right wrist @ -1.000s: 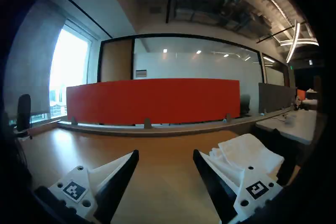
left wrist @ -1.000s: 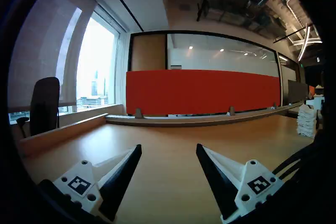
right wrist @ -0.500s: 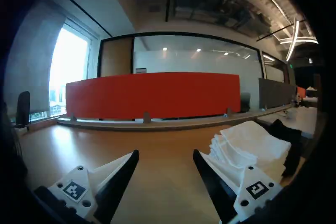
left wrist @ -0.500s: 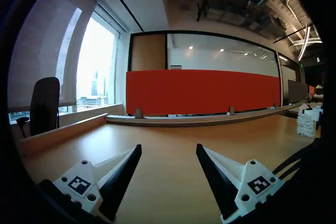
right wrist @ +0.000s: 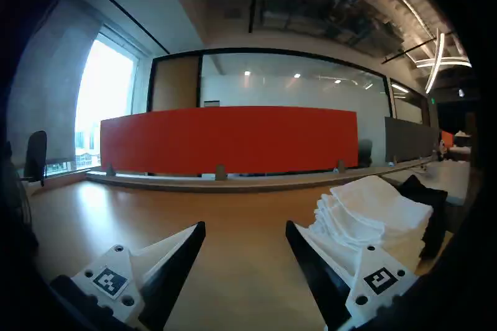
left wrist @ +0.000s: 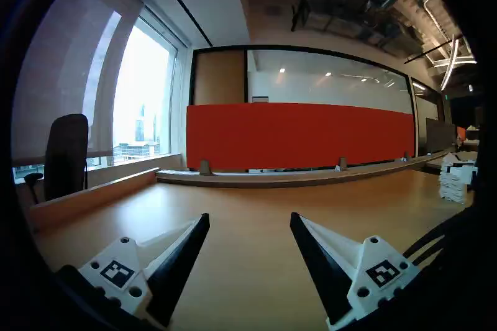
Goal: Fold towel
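Right gripper view: we see our right tool (right wrist: 244, 225) wide open and empty over the tabletop (right wrist: 136, 207). The stack of folded white towels (right wrist: 373, 216) sits just beyond its right finger, closer than a second ago. Our left tool (left wrist: 250, 215) gapes empty too, unmoved.

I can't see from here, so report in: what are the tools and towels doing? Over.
Left tool open, empty. Right tool open, empty. White towel stack on table, right of it, not gripped. Nothing blocking it.
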Demonstrator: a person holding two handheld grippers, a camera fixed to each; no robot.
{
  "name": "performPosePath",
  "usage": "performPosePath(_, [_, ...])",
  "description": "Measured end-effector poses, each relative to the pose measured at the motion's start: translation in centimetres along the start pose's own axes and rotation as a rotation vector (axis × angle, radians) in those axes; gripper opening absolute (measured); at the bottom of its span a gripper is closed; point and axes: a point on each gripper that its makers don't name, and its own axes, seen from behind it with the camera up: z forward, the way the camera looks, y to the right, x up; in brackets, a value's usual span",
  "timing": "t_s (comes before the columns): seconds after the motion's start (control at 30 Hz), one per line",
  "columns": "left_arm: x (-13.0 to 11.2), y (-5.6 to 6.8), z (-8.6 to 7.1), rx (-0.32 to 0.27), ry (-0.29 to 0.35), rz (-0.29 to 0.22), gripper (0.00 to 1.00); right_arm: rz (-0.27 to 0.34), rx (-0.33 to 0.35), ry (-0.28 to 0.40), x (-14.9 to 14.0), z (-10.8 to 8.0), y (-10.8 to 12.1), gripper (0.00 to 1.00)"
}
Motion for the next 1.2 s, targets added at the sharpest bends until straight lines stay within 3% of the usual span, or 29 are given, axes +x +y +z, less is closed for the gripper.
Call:
performPosePath(0.47, [0.0,0.0,0.0,0.0,0.0,0.0,0.96,-0.012,0.026,0.026,0.5,-0.6,-1.1,1.0])
performPosePath(1.2, [0.0,0.0,0.0,0.0,0.0,0.0,0.96,-0.012,0.032,0.025,0.4,-0.6,-1.0,1.0])
